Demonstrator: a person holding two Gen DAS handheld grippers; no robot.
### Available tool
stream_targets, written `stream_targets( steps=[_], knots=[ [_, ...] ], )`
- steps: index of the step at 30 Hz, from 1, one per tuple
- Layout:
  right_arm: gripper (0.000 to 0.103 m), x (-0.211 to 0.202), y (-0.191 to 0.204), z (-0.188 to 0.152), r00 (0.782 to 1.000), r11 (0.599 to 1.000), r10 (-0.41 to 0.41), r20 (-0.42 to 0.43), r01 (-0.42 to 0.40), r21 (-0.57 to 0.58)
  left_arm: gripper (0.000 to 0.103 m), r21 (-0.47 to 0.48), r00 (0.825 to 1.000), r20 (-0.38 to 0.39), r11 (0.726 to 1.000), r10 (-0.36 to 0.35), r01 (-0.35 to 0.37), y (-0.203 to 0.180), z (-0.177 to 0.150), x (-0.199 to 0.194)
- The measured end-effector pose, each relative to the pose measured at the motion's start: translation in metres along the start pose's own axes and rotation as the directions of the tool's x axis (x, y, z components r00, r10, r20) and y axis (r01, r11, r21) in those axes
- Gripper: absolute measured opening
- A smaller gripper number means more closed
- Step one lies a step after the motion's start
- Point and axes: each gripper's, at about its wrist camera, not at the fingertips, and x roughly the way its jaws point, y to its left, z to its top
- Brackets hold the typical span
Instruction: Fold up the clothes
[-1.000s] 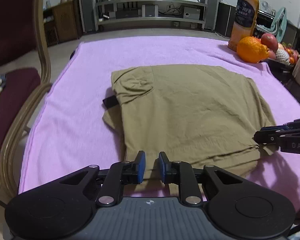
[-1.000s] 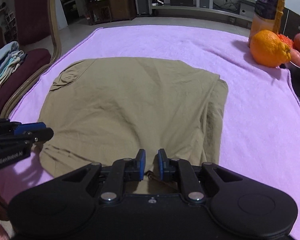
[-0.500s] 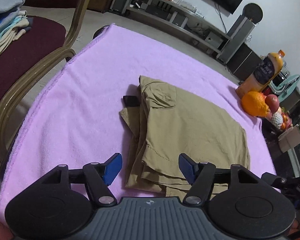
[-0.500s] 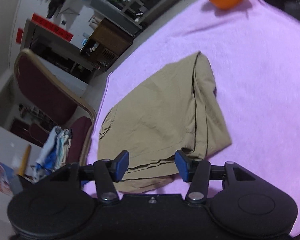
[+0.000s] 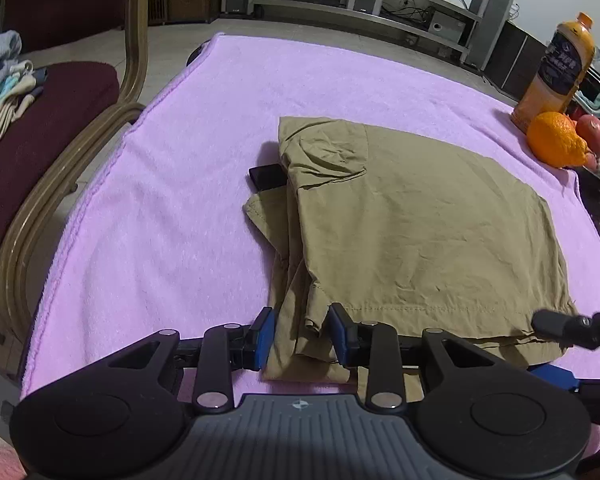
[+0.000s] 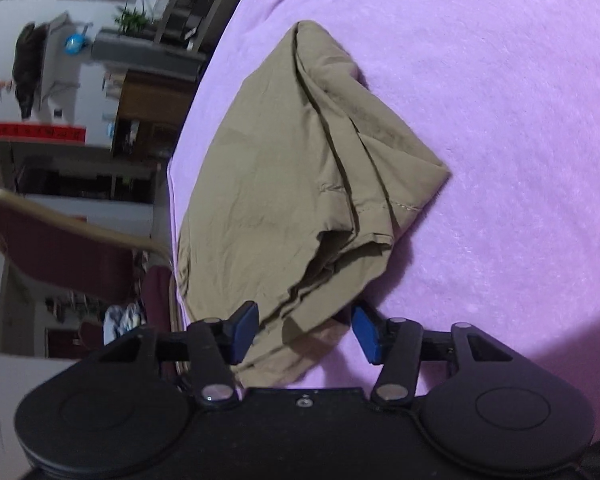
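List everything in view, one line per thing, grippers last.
khaki garment: one, olive-tan, folded, middle of the towel
towel: one, lilac, covering the table
black flat object: one, poking out at the garment's left edge
juice bottle: one, orange, far right corner
orange: one, beside the bottle
apple: one, red, behind the orange
chair: one, maroon seat, left of the table
folded clothes: one pale stack, on the chair
left gripper: black, blue pads, closing around the garment's near-left corner
right gripper: black, blue pads, astride the near-right corner
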Motion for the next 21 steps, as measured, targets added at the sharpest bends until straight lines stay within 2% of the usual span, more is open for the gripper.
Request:
stream_targets(
  steps=[2,6,8,10,11,13,15,17,19,21],
  knots=[
    [0.051,0.005,-0.004,-0.003,0.997,0.996,0.031,0.065,-0.036,0.079,0.034,-0.008,1.000,-0.004,1.000,-0.008,0.008,0.003,0.000,0.001],
    [0.052,0.015,-0.013,-0.009,0.979,0.970,0.070,0.192,-0.111,0.216,0.039,-0.029,1.000,-0.013,0.999,-0.028,0.027,0.007,0.001,0.002],
    [0.051,0.022,-0.007,-0.011,0.974,0.973,0.040,0.222,-0.088,0.211,0.039,-0.043,0.999,-0.021,0.998,-0.040,0.039,0.009,0.002,0.002],
    [0.040,0.028,0.001,-0.012,0.971,0.980,-0.022,0.239,-0.026,0.195,0.038,-0.047,0.999,-0.022,0.998,-0.045,0.044,0.009,0.002,-0.001],
    [0.022,0.030,0.007,-0.011,0.970,0.984,-0.068,0.233,0.027,0.177,0.036,-0.038,0.999,-0.018,0.998,-0.046,0.045,0.008,0.002,-0.004],
    [0.016,0.033,0.022,-0.009,0.966,0.987,-0.132,0.221,0.108,0.117,0.032,-0.004,0.999,0.010,0.999,-0.039,0.039,0.005,0.000,-0.015],
    [0.012,0.024,0.049,-0.008,0.961,0.987,-0.153,0.230,0.159,-0.007,0.032,0.018,0.996,0.064,0.998,-0.054,0.053,0.004,0.000,-0.031],
    [0.011,0.008,0.084,-0.011,0.956,0.972,-0.153,0.251,0.192,-0.138,0.032,-0.001,0.988,0.121,0.995,-0.099,0.100,0.011,0.003,-0.049],
    [0.009,-0.012,0.118,-0.017,0.950,0.937,-0.149,0.273,0.224,-0.270,0.032,-0.034,0.975,0.174,0.989,-0.139,0.147,0.021,0.007,-0.064],
    [0.009,-0.034,0.147,-0.024,0.944,0.884,-0.153,0.291,0.262,-0.387,0.032,-0.061,0.963,0.218,0.983,-0.156,0.173,0.031,0.010,-0.076]
  ],
)
